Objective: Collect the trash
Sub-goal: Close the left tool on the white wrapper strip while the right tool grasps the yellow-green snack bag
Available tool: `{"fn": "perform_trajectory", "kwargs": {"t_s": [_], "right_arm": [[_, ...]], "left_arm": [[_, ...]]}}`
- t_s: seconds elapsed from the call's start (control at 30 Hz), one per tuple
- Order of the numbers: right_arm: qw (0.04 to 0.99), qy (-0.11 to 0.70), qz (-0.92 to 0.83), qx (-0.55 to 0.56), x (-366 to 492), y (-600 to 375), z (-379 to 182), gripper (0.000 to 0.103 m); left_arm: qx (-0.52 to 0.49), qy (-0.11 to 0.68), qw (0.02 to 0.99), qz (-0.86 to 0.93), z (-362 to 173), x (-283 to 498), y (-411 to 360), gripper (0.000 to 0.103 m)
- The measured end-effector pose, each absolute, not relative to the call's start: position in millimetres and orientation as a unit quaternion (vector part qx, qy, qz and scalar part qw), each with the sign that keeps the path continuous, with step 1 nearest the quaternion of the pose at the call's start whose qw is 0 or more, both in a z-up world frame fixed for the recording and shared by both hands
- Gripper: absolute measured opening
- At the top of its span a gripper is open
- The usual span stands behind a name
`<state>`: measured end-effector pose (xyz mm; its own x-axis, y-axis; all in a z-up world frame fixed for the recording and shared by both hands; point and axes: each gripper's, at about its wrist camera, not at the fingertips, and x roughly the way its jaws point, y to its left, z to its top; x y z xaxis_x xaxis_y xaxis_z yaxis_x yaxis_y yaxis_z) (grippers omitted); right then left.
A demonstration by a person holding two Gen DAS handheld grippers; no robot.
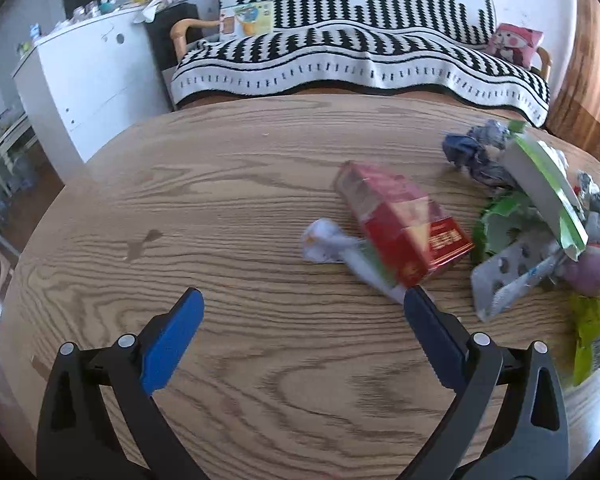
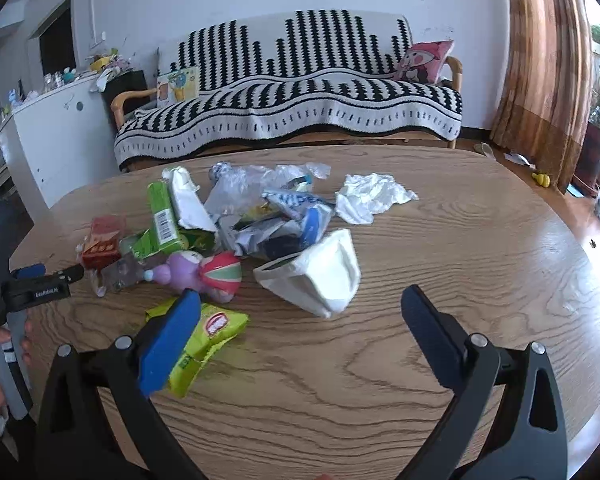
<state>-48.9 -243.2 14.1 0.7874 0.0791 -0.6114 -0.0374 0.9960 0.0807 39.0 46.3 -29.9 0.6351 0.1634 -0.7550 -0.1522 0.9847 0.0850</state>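
Wood-grain covers the oval bench (image 2: 440,280) that carries the scattered trash. Nearest in the right wrist view, the right gripper (image 2: 300,312) hovers with its blue-padded fingers (image 2: 172,340) spread wide and holding nothing, the left one over a crumpled yellow-green snack bag (image 2: 216,332). Just beyond lie a white folded paper container (image 2: 324,276) and a purple and pink round plastic toy (image 2: 204,272), then a heap of green cartons, blue-and-white wrappers and clear plastic (image 2: 240,208), with a crumpled white tissue (image 2: 368,196) at its right. In the left wrist view, the left gripper (image 1: 304,312) also has its fingers spread and empty, its right fingertip just beside a red cardboard box (image 1: 404,224) lying over a white crumpled wrapper (image 1: 324,240); a silver blister pack (image 1: 508,272) sits to the right. Beyond the bench stands a sofa under a black-and-white patterned blanket (image 2: 292,100), with a pink cartoon cushion (image 2: 424,60).
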Motion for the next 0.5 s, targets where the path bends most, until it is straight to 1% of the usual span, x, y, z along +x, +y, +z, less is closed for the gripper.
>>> {"fn": "perform_trajectory", "kwargs": {"t_s": [0.2, 0.37, 0.5], "right_arm": [[0.944, 0.325, 0.047, 0.017, -49, -226, 15, 0.097], [0.942, 0.331, 0.056, 0.016, -48, -217, 15, 0.097], [0.940, 0.336, 0.061, 0.011, -43, -207, 14, 0.097]], "left_arm": [[0.009, 0.417, 0.906, 0.075, -29, 40, 43, 0.097], [-0.015, 0.422, 0.905, 0.059, -31, 47, 35, 0.097], [0.008, 0.435, 0.898, 0.062, -38, 59, 21, 0.097]]}}
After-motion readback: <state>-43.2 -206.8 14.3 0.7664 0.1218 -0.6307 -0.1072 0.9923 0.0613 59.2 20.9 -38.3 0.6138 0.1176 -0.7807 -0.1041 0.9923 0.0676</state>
